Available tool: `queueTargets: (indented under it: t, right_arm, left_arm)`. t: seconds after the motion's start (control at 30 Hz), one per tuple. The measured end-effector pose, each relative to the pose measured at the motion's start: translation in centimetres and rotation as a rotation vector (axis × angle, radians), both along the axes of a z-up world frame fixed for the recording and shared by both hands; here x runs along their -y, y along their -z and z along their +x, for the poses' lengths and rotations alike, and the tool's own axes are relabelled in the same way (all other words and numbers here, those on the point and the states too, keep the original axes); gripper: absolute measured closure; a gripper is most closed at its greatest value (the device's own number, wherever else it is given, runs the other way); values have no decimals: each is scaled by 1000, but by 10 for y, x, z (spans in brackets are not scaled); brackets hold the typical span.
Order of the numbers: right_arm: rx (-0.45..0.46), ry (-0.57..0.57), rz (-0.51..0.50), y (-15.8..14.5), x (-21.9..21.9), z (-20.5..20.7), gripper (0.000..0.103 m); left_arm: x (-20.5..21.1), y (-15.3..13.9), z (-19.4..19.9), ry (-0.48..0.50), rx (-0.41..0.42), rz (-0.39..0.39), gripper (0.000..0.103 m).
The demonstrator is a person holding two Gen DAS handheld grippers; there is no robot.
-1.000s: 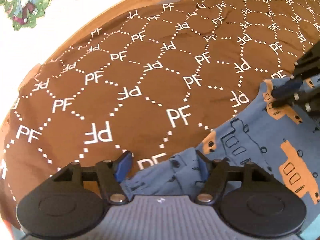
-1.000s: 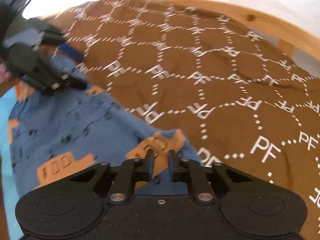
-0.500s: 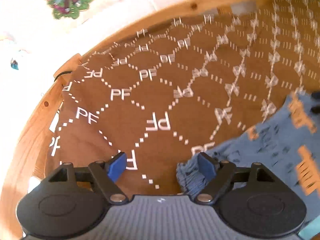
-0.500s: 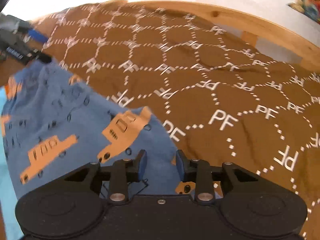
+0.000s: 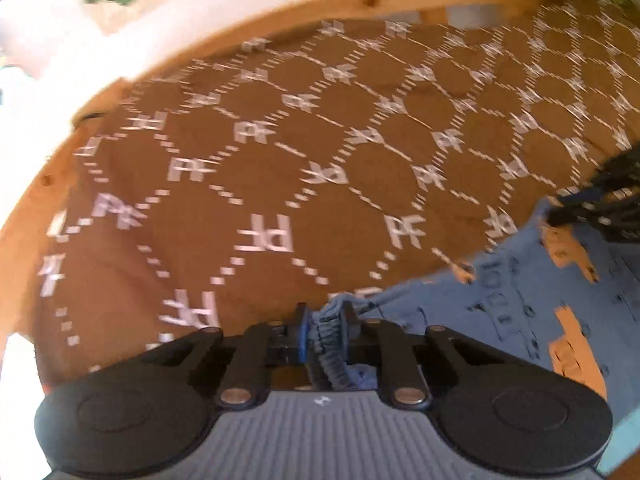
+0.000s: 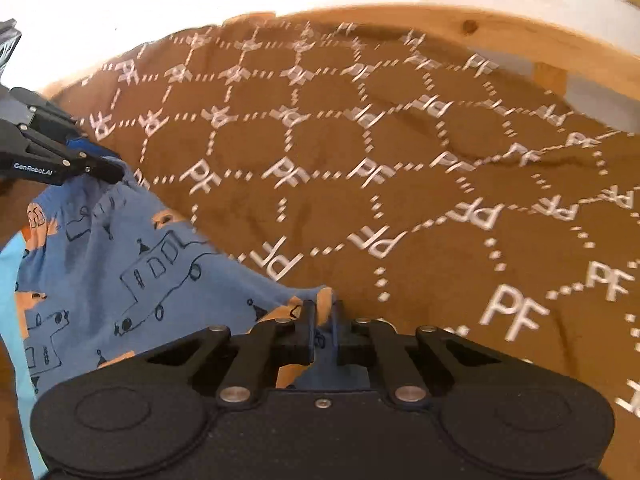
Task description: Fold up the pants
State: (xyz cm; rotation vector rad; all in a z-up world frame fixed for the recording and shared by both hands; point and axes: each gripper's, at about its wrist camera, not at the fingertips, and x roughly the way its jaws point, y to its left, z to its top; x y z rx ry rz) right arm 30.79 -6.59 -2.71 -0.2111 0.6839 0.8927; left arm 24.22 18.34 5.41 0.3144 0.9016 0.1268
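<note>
Blue pants (image 5: 516,304) printed with orange and outlined trucks lie on a brown bedspread (image 5: 280,160). My left gripper (image 5: 324,314) is closing, and its pads press on a bunched edge of the pants. The right wrist view shows the pants (image 6: 120,264) stretched between both grippers. There my right gripper (image 6: 322,310) is closing too, with a corner of the blue fabric pinched between its pads. The left gripper (image 6: 106,168) holds the far left corner in that view. From the left wrist view, the right gripper (image 5: 560,210) appears blurred at the right edge.
The brown bedspread (image 6: 360,168) with white "PF" hexagon print covers the bed. A wooden bed frame (image 5: 240,36) curves around its far side, also as a rail (image 6: 520,32). A light blue cloth (image 6: 8,280) lies under the pants. White wall behind.
My left gripper went from wide open to shut on the bunched pants edge. The right gripper opened a little, then shut again on the corner. The fabric now hangs taut between them.
</note>
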Motion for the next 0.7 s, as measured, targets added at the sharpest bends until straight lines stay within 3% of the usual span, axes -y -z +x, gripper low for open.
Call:
queueTargets:
  t: [0.13,0.23,0.27,0.3,0.33,0.37,0.47,0.57,0.63,0.7]
  right_arm:
    - [55,30,9,0,2,-6,97]
    - [33,36,-18,11,-6,-3,94]
    - [36,33,-18,11,-6,-3,90]
    - [36,33,-18,8,-4,-4,84]
    - [44,36,-20,3,-1,-7,68]
    - [78,32,-27,-3,5,-14,54]
    - [149,1,-54,-17,26,-40,50]
    - [122,6,-71,-19,49,-67,40]
    - [113,8,-112,-13,62,-86,34]
    - [143,18,-202,0,72,-105,31]
  left_arm:
    - [3,1,-1,-52,0,48,87]
    - [3,7,2,-64,6,61,83]
    - [3,6,2,-65,17,51,79]
    - [4,5,2,-68,31,45,67]
    - [5,1,-1,-77,45,46,41]
    - [7,-2,-6,-82,66,47,33]
    - [24,-9,-22,-36,120,38,28]
    - [47,-1,-36,13,116,10,17]
    - [65,14,-40,49,91,54,17]
    - [81,38,-42,65,11,148,17]
